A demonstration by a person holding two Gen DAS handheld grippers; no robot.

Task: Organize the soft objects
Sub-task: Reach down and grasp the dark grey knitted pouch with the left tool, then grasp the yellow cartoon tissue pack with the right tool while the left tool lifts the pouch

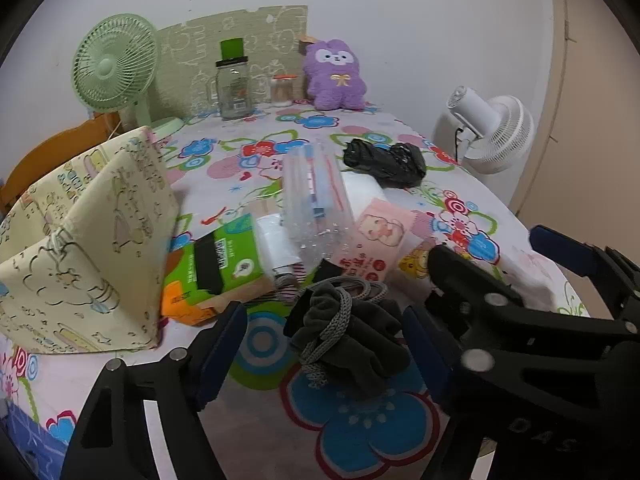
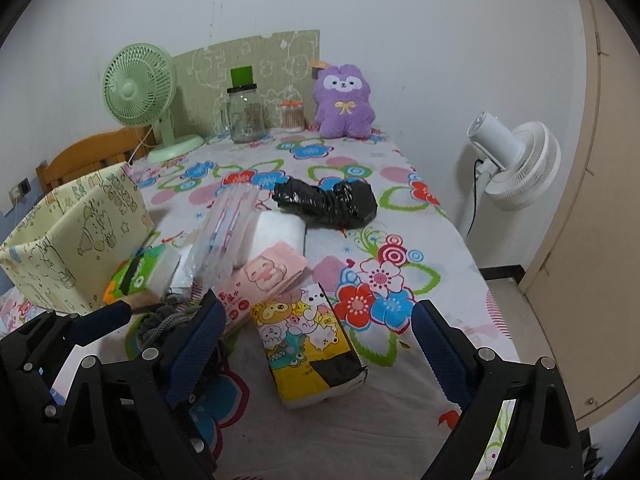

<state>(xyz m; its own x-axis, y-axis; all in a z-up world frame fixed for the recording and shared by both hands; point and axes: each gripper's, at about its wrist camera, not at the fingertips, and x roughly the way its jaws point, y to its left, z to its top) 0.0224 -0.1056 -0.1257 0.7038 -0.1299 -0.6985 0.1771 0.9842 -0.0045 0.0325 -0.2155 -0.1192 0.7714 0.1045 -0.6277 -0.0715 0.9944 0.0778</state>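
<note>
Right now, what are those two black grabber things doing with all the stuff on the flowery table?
A person is tidying soft things with a grabber in each hand. The left gripper is open around a dark grey drawstring pouch lying on the flowery tablecloth, not squeezing it yet. The right gripper is open too, over a yellow cartoon tissue pack. A cream fabric bin stands open on the left. More tissue packs lie in a heap behind the pouch.

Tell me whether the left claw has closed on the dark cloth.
No, the left claw stands open, its fingers on either side of the dark cloth.
</note>
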